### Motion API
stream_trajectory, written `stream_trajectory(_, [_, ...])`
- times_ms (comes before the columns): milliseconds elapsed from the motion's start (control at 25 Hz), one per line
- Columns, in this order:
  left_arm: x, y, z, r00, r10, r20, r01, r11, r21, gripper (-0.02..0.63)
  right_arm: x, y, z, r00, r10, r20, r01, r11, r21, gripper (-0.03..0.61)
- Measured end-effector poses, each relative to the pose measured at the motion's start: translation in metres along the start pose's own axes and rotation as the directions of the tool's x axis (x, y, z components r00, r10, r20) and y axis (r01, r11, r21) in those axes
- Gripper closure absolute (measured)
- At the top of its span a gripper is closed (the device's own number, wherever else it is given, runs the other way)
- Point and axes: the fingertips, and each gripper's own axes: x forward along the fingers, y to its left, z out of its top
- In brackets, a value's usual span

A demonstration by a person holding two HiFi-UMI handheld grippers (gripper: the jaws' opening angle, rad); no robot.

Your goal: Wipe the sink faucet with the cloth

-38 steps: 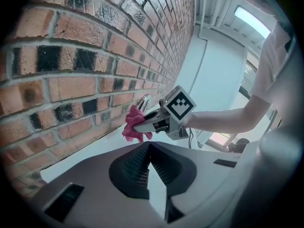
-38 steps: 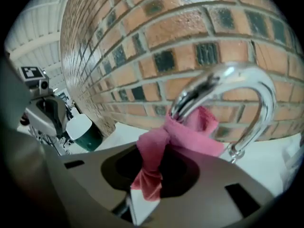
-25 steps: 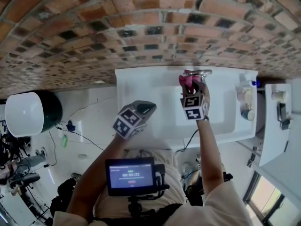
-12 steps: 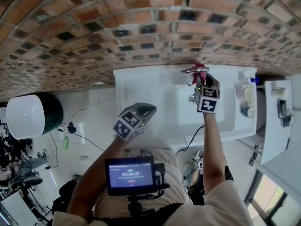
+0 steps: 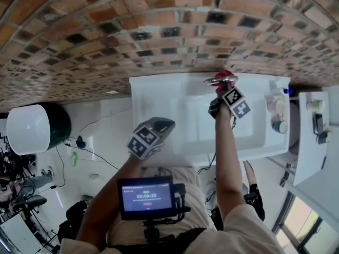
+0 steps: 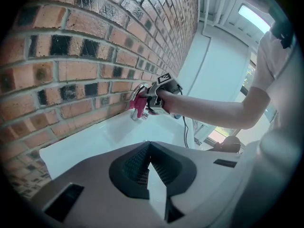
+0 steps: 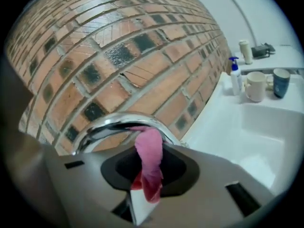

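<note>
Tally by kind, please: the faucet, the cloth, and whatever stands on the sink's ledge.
Faucet: 1
Pink cloth: 1
Mugs, one white and one blue: 2
Pump bottle: 1
Total: 5

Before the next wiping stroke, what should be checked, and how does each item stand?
1. Cloth gripped: ok. The pink cloth is pinched in the jaws of the right gripper.
2. Cloth on faucet: ok. Its top end meets the underside of the chrome faucet.
3. Left gripper out of the way: ok. It is shut, empty and apart from the faucet.
4. White mug, blue cup and pump bottle clear: ok. They stand at the sink's far end.
5. Faucet clean: cannot tell.
</note>
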Motion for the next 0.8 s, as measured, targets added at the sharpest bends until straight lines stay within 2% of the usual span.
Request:
stream_trajectory(120, [-0.005, 0.004, -0.002, 1.0, 0.005, 0.007, -0.005, 1.0, -0.01, 0.621, 0.006, -0.006, -0.007, 0.995, -0.061, 0.082, 0.066, 0.996, -0.055, 0.477])
stream_trajectory(280, [-0.015, 0.013, -0.01, 1.0, 0.014, 0.005, -0.014, 1.0, -0.026, 0.621, 0.014, -0.01, -0.013, 0.985, -0.084, 0.153, 0.1, 0.99, -0.1, 0.477])
stream_trajectory(480, [-0.023, 0.023, -0.023, 1.0, 0.016, -0.004, -0.016, 0.998, -0.056, 0.621, 0.023, -0.019, -0.022, 0.987, -0.108, 0.121, 0.107, 0.994, 0.015, 0.477])
stream_trajectory(800, [-0.031, 0.033, -0.036, 1.0, 0.004, -0.008, -0.005, 0.998, -0.063, 0.621, 0.03, -0.022, -0.036, 0.98, -0.172, 0.102, 0.175, 0.984, -0.018, 0.477])
